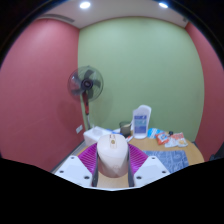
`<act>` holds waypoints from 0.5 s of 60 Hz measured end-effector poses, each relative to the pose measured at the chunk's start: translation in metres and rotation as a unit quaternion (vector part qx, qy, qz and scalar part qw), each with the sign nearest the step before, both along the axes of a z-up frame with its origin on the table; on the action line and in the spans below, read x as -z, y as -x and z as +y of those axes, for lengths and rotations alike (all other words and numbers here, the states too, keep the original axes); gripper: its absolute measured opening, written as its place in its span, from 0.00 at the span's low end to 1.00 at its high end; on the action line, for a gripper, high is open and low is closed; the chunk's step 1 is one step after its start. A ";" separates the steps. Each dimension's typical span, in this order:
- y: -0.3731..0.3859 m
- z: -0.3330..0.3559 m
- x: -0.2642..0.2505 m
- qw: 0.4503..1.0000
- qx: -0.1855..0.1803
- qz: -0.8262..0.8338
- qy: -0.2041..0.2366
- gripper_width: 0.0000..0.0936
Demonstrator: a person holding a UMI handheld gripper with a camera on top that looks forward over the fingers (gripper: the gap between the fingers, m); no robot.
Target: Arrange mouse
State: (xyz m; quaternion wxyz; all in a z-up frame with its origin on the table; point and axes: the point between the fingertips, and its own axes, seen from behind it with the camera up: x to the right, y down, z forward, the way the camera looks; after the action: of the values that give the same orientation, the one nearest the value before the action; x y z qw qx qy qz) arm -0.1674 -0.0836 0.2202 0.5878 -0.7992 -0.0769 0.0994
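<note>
A white computer mouse [112, 155] sits between my gripper's [112, 163] two fingers, its scroll wheel facing up. Both purple pads [91, 159] press against its sides, so the gripper is shut on it. The mouse is held up above a light wooden table [160, 155], which lies beyond and below the fingers.
On the table beyond the fingers stand a white and blue box [141, 121], a dark mug [125, 128] and some small coloured items [172, 139]. A standing fan [86, 86] is at the left against a pink wall; a green wall is behind.
</note>
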 end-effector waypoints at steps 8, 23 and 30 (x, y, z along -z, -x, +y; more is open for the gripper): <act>-0.092 0.072 -0.042 0.997 0.062 0.024 -0.030 0.42; -0.227 0.125 0.147 0.982 0.138 -0.028 0.124 0.42; -0.246 0.121 0.201 0.975 0.143 -0.044 0.165 0.49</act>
State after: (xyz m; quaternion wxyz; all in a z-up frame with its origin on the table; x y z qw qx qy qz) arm 0.0782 0.0373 0.0193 0.4521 -0.8914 0.0297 -0.0094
